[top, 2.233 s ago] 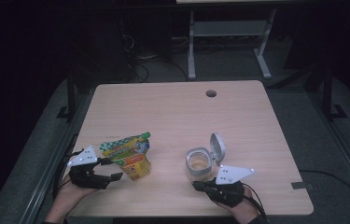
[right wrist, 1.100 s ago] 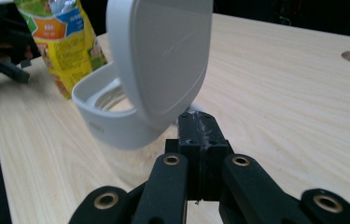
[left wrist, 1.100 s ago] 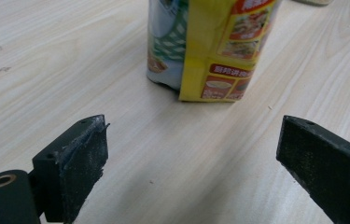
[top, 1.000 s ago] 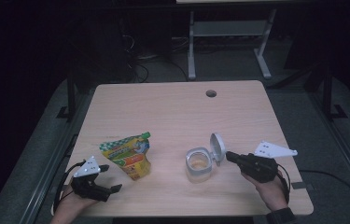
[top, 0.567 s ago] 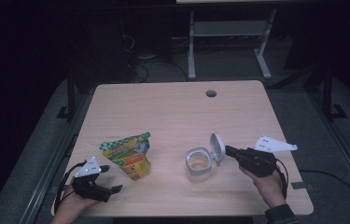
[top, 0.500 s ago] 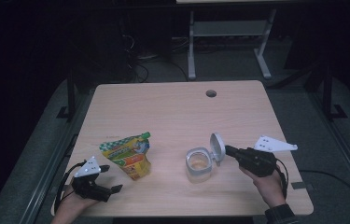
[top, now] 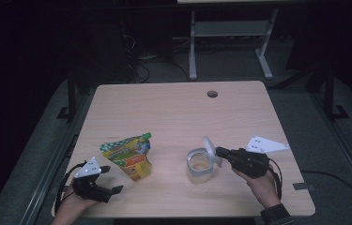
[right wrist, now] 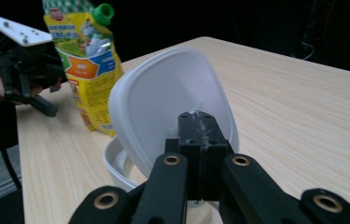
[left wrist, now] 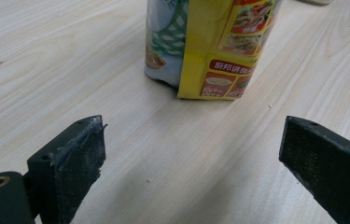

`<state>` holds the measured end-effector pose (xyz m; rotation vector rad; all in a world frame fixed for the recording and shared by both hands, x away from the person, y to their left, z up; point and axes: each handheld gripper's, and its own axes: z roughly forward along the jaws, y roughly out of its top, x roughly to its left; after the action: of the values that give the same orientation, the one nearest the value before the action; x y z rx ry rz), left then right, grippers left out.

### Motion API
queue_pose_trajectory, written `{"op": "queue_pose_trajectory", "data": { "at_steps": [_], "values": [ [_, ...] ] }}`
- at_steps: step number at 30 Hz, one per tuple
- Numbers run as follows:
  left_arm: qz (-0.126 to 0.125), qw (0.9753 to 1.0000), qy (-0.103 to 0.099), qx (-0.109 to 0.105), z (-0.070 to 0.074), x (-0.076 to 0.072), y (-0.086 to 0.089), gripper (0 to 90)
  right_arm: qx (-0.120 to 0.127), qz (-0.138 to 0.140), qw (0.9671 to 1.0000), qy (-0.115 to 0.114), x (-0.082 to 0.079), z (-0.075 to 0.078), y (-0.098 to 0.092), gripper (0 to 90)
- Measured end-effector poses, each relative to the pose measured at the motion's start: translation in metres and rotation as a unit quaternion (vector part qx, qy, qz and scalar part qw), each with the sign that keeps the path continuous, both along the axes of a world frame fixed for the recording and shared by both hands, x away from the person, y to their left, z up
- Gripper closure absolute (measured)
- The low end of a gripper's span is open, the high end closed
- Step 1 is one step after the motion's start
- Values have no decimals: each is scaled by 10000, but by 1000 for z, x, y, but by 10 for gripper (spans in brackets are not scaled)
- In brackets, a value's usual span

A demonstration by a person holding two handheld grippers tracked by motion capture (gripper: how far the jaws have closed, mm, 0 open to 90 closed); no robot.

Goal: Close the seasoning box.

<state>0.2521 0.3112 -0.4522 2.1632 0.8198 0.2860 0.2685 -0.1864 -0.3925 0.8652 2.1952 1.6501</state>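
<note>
My right gripper (top: 218, 151) is clamped on the raised white plastic lid (right wrist: 172, 109) of the small clear tub (top: 198, 165), which sits just in front of it. My left gripper (left wrist: 191, 154) gapes wide, its 2 jaws empty; the yellow-green spouted food pouch (left wrist: 210, 42) stands upright just ahead.

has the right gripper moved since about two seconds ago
Yes. The right gripper has swung from the table's near edge, below the tub, to the tub's right side, shut against its lid.
</note>
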Motion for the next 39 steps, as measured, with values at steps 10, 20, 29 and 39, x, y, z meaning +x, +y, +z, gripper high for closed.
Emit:
{"op": "queue_pose_trajectory", "data": {
  "at_steps": [10,20,29,39],
  "values": [
    [-6,10000,0,-17,0,0,0,68,-65,-206,9998,-39,-1,-1,-8,837],
    [-46,10000,-21,-32,-1,3,1,68,-304,-784,9964,89,1,-14,-33,580],
    [-56,10000,-40,-21,-1,4,1,68,-481,-998,9935,268,-3,-36,-52,399],
    [-52,10000,-23,-24,-3,4,2,68,-745,-1403,9867,347,-9,-60,-63,224]
  ]
}}
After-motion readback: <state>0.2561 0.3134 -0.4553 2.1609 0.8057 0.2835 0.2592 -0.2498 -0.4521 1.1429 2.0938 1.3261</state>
